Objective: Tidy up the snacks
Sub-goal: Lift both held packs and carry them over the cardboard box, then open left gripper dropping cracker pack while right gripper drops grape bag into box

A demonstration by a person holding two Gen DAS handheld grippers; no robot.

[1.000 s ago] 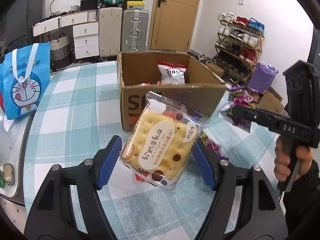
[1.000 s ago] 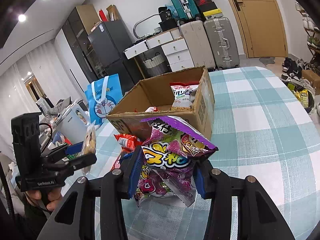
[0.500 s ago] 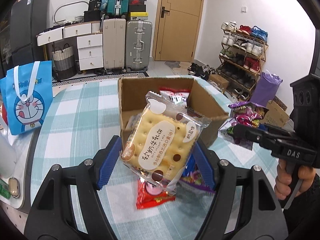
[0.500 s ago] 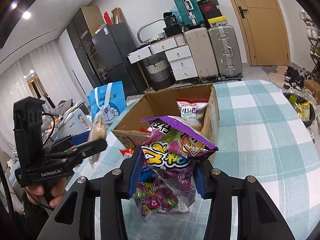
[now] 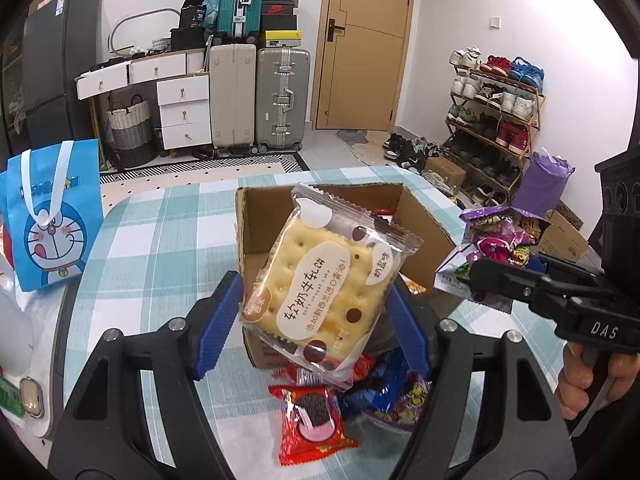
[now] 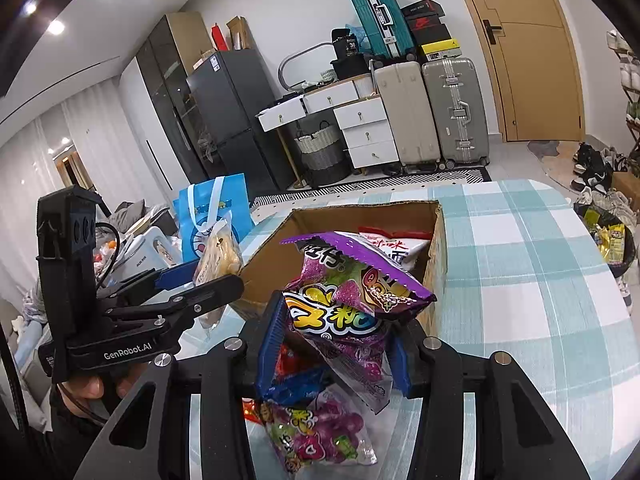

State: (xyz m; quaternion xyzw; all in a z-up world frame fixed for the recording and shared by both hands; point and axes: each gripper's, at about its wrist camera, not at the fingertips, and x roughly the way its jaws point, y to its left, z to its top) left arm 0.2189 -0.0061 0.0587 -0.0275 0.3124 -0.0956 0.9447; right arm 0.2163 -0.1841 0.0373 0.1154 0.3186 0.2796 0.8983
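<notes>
Holding one packet apiece, the two tools hang above the near wall of the open cardboard box [image 5: 256,240], which stands on the checked tabletop [image 5: 160,240]. The left tool [image 5: 316,312] is clamped on the biscuit packet [image 5: 324,280], its blue pads pressing the packet's two side edges so that the printed face looks back at the camera and the sealed top tips toward the box opening. The right tool [image 6: 332,344] is closed on the purple candy bag [image 6: 344,300], pinching it low across the middle, which leaves the crimped top free and flopping forward over the box rim. Both packets are clear of the tabletop and, as far as the wrist views show, not yet past the box wall. Inside the box a red-and-white bag [image 6: 396,246] already leans against the far side, which suggests the box is where the snacks are being gathered. A loose heap remains on the tabletop in front of the box: a red cookie packet [image 5: 314,424], a blue wrapper [image 5: 376,392] and another purple candy bag [image 6: 320,436]. Gripping by the edges seems chosen so that each soft packet can simply drop flat once released over the opening. The sorting looks partly done.
</notes>
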